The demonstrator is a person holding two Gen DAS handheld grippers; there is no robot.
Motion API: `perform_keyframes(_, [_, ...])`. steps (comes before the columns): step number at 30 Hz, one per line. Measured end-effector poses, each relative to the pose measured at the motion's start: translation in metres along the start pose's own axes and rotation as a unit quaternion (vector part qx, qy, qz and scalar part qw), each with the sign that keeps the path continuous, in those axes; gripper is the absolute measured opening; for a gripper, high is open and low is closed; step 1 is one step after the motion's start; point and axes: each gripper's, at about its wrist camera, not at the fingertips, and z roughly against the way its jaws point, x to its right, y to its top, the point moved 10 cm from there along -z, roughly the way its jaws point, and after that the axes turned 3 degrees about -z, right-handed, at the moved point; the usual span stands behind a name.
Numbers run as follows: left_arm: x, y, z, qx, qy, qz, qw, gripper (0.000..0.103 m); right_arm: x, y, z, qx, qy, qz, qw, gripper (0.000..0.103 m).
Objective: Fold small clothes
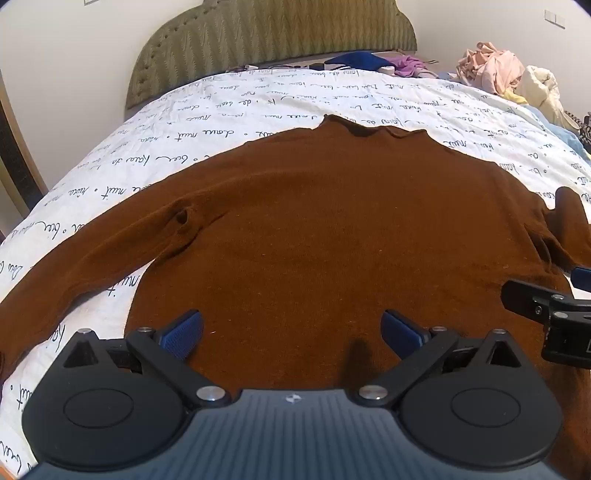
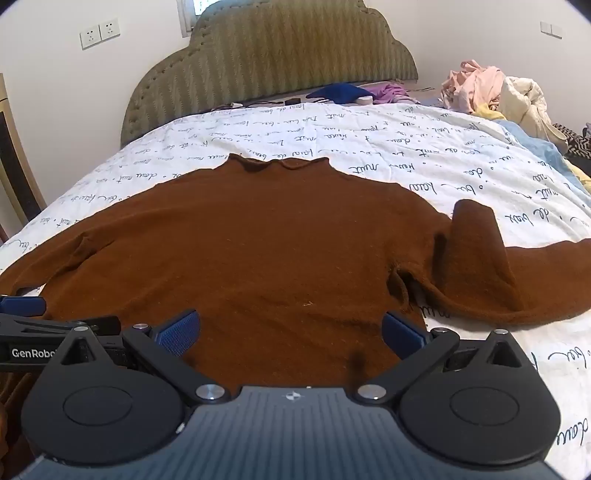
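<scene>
A brown long-sleeved sweater point(image 1: 314, 229) lies flat on the bed, collar toward the headboard; it also shows in the right wrist view point(image 2: 258, 240). Its left sleeve point(image 1: 92, 254) stretches out to the left. Its right sleeve point(image 2: 476, 258) is bent, with the cuff end folded up toward the shoulder. My left gripper point(image 1: 291, 332) is open and empty over the lower body of the sweater. My right gripper point(image 2: 291, 332) is open and empty over the lower right part of the sweater. Each gripper shows at the edge of the other's view.
The bed has a white quilt with black script point(image 1: 221, 110) and a green padded headboard point(image 1: 273, 33). A pile of loose clothes point(image 2: 491, 92) lies at the far right. Blue and purple garments point(image 2: 343, 92) lie by the headboard. A wooden frame point(image 2: 14, 155) stands left.
</scene>
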Motion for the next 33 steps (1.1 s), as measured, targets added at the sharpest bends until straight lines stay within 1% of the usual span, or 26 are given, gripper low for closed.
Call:
perform_keyframes(4, [0.0, 0.0, 0.0, 0.0, 0.002, -0.001, 1.0, 0.103, -0.007, -0.001, -0.001, -0.001, 0.003, -0.001, 1.0, 0.103])
perform_keyframes(5, [0.0, 0.0, 0.001, 0.0, 0.002, -0.001, 1.0, 0.103, 0.001, -0.001, -0.001, -0.001, 0.003, -0.002, 1.0, 0.103])
perform_keyframes(10, [-0.006, -0.003, -0.004, -0.001, 0.002, 0.001, 1.0, 0.103, 0.012, -0.006, 0.004, -0.002, 0.007, -0.009, 1.0, 0.103])
perform_keyframes(16, [-0.002, -0.003, -0.003, 0.0, 0.005, 0.002, 1.0, 0.103, 0.002, -0.006, 0.004, 0.0, 0.0, -0.007, 1.0, 0.103])
perform_keyframes(33, [0.001, -0.007, -0.005, -0.001, 0.002, -0.001, 1.0, 0.103, 0.001, -0.007, 0.008, 0.004, 0.006, -0.008, 1.0, 0.103])
